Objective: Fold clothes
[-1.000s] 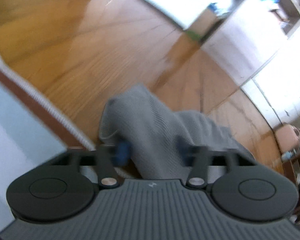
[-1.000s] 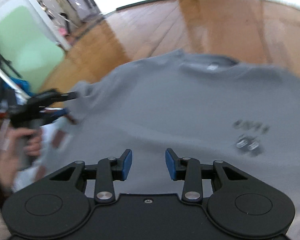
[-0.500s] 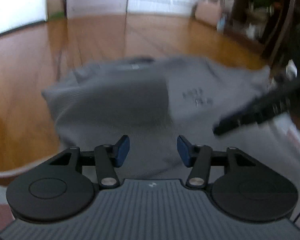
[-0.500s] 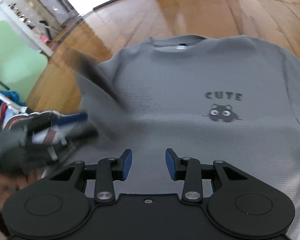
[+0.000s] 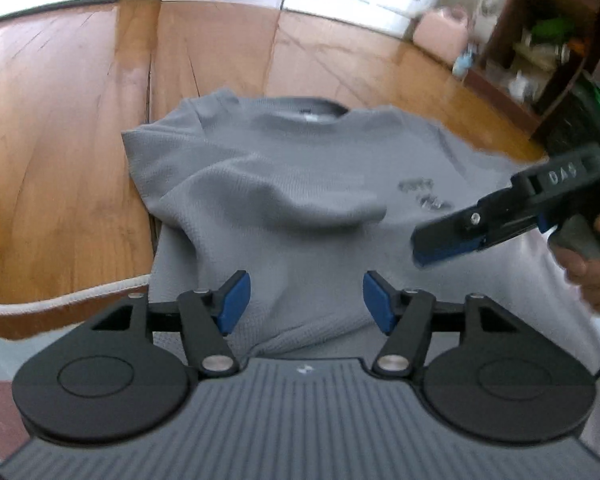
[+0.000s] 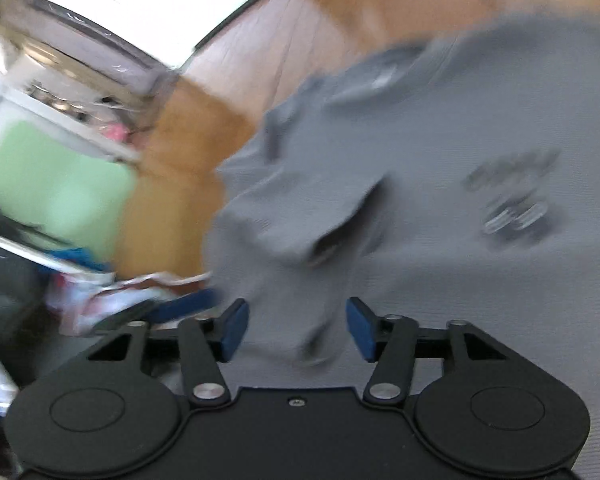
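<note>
— Jaws on both tools are being opened; nothing is clamped in the left gripper (image 5: pixel 306 300) or the right gripper (image 6: pixel 296 328), though cloth is seen below each.

— Where is the grey T-shirt (image 5: pixel 300 168) laid?

— Flat on the wooden floor (image 5: pixel 60 120), collar away from the jaws, one sleeve (image 5: pixel 260 192) folded inward. Its far sleeve is judged nearer the right gripper.

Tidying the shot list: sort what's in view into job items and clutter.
Job: grey T-shirt, one sleeve folded inward; left gripper and right gripper, jaws opening, nothing gripped.

Clutter: pink container, wooden shelf, green panel.
</note>
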Action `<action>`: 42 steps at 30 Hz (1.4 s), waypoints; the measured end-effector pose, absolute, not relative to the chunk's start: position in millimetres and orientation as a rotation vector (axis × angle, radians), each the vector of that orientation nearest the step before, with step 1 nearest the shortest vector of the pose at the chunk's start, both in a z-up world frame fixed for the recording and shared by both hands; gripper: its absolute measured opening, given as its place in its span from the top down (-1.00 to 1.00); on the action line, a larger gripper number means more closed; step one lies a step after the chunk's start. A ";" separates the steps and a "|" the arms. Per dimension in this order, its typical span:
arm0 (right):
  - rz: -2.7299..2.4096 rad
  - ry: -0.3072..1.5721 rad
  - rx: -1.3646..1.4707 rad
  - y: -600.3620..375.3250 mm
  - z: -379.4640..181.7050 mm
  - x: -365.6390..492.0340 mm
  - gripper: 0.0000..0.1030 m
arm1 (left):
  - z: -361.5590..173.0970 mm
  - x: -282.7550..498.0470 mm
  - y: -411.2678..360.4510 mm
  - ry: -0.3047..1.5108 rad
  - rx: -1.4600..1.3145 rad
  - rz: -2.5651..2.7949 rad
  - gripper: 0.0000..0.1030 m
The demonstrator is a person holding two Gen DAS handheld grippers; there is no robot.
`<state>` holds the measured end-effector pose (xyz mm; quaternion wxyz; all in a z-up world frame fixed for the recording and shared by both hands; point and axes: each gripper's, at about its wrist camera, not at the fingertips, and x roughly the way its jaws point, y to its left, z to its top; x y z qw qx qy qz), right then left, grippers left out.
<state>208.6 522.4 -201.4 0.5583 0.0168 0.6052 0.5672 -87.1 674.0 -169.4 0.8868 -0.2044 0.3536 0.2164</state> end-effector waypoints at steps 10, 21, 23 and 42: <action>1.237 1.037 -0.414 541.8 -183.1 137.7 0.87 | -164.5 -117.1 701.2 0.681 -0.502 0.571 -0.20; 1.145 1.235 -0.106 496.7 -193.9 156.3 0.47 | -151.6 -101.8 678.0 0.681 -0.399 0.408 -0.20; 1.158 1.259 -0.003 496.2 -192.6 169.6 -0.04 | -151.5 -93.8 667.4 0.698 -0.353 0.351 -0.21; 1.435 1.215 0.128 573.9 -147.5 152.0 0.88 | -142.7 -72.9 641.9 0.436 -0.444 0.478 -0.44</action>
